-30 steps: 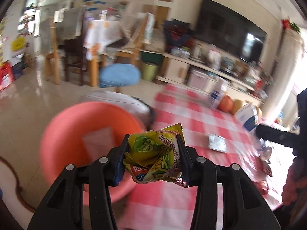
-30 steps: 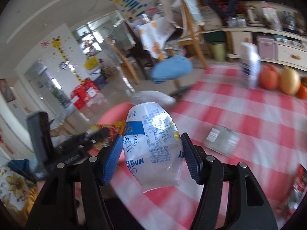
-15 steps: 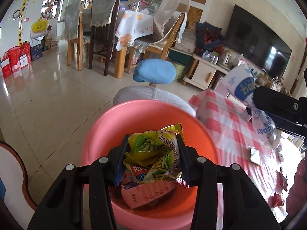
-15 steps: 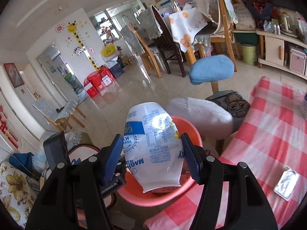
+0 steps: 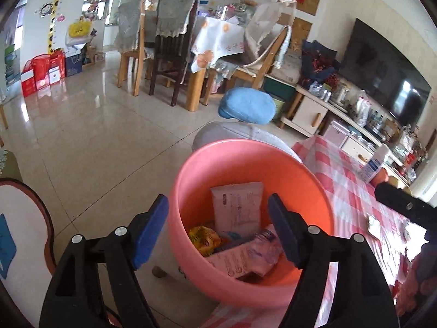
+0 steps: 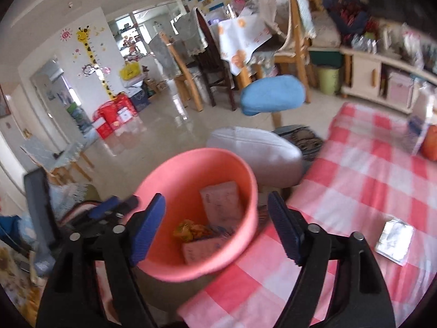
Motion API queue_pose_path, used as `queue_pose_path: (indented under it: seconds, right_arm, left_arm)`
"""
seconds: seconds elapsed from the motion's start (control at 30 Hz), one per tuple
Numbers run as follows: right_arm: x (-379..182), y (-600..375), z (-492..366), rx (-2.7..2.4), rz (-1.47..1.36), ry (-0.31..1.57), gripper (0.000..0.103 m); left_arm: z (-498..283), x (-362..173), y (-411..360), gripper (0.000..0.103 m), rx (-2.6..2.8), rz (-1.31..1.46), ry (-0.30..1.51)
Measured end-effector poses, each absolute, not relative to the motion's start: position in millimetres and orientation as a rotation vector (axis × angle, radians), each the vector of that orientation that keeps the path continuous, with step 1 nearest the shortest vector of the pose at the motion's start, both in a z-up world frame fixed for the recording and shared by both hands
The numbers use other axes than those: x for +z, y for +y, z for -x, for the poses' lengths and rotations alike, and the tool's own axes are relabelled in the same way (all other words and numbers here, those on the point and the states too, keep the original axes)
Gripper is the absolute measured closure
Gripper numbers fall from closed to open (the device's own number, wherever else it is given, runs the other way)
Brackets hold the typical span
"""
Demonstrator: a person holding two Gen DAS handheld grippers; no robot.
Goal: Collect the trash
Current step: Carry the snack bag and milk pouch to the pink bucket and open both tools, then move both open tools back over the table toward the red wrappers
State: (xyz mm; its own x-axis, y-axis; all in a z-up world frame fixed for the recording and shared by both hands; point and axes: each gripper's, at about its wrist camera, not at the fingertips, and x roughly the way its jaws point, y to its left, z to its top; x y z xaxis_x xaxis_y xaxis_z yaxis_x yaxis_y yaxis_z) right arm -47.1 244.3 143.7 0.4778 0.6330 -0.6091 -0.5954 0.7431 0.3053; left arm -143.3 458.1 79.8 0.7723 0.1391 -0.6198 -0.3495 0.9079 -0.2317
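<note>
Both my tools have just been opening and nothing is between the jaws: my left gripper (image 5: 218,232) and my right gripper (image 6: 217,231) stand spread above the pink basin (image 5: 245,153), low in the middle of each frame. The yellow-green wrapper (image 5: 203,239) lies in it among other packets, with what I take for the clear bottle (image 5: 266,243), though blur hides it. One silver packet (image 6: 394,242) remains on the red-checked tablecloth (image 6: 368,169), lower right, so I judge the job partly done. Beyond, at the top, tiled floor (image 5: 82,125), dining chairs (image 5: 169,54).
</note>
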Motion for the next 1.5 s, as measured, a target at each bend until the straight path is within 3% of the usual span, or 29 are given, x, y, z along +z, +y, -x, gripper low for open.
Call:
queue_pose_path:
  seconds: [0.2,0.43,1.5]
  right_arm:
    - [143,210,79,0.683,0.043,0.730,0.020]
    - [144,157,114,0.574,0.127,0.693,0.020]
    - [134,4,145,0.402,-0.035,0.591,0.016]
  left_arm:
    - [156,100,428,0.017,0.205,0.274,0.627]
    - [161,129,376,0.014,0.156,0.132,0.605]
    - [171,116,200,0.014,-0.122,0.040,0.672]
